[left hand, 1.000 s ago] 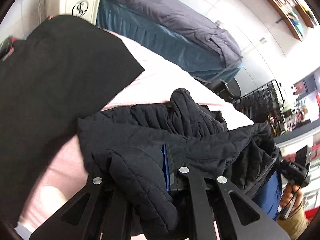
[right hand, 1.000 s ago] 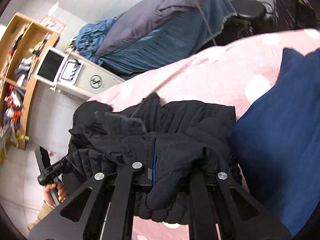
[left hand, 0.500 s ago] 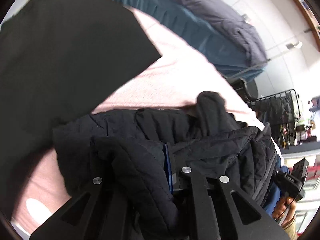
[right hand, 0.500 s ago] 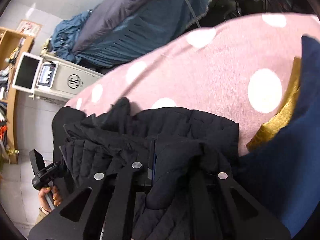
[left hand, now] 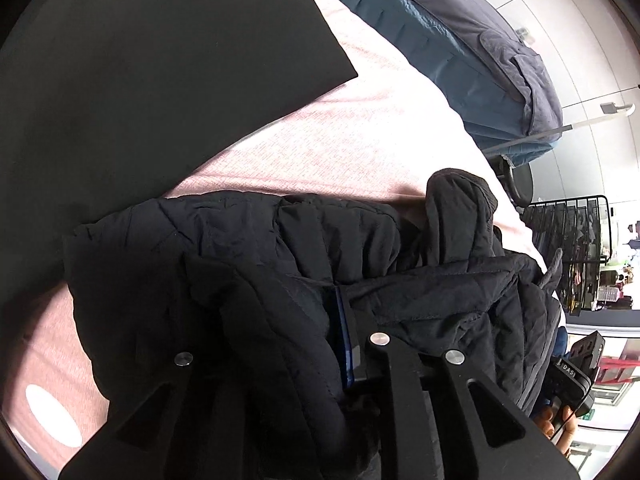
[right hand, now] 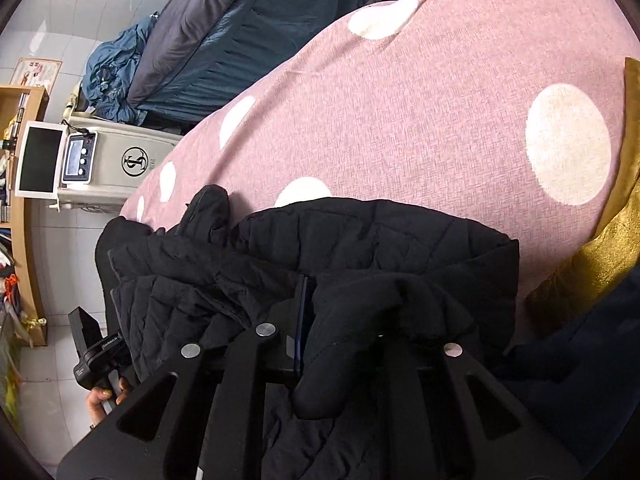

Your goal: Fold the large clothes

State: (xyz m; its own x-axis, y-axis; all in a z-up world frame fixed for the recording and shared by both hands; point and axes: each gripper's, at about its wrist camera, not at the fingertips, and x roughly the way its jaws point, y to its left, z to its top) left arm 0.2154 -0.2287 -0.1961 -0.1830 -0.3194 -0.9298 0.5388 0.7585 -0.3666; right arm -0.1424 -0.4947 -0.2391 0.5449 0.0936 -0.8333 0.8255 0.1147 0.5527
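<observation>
Jacket (left hand: 248,264) first: a black quilted one, bunched in thick folds on the near edge of my landmark, the pink bedspread (right hand: 420,112) with its white dots. From the right wrist camera I see the jacket (right hand: 380,240) spread across the bedspread's near side, one rounded lump of it poking up toward the far end.

Largest after the bedspread is a flat black garment (left hand: 140,80), lying on the bedspread beyond the jacket and to its left in my left camera. Past the bedspread's far edge stands a bed piled with blue and grey bedding (right hand: 208,28). A navy cloth (right hand: 580,360) lies on the bedspread's right side, touching the jacket, with a mustard-yellow fabric (right hand: 600,248) tucked against it. A beige appliance with a round logo (right hand: 120,168) stands off the bedspread's left corner, by a wooden shelf (right hand: 24,208). A black wire rack (left hand: 576,256) stands beyond the bedspread's right edge in the left view.

My left gripper (left hand: 320,344) is clamped on a fold of the jacket; cloth drapes over both fingers and hides the tips. My right gripper (right hand: 344,320) likewise pinches a fold, with padding bulging over its fingers. Each camera catches the other gripper at the jacket's opposite end, held in a bare hand (right hand: 104,398).
</observation>
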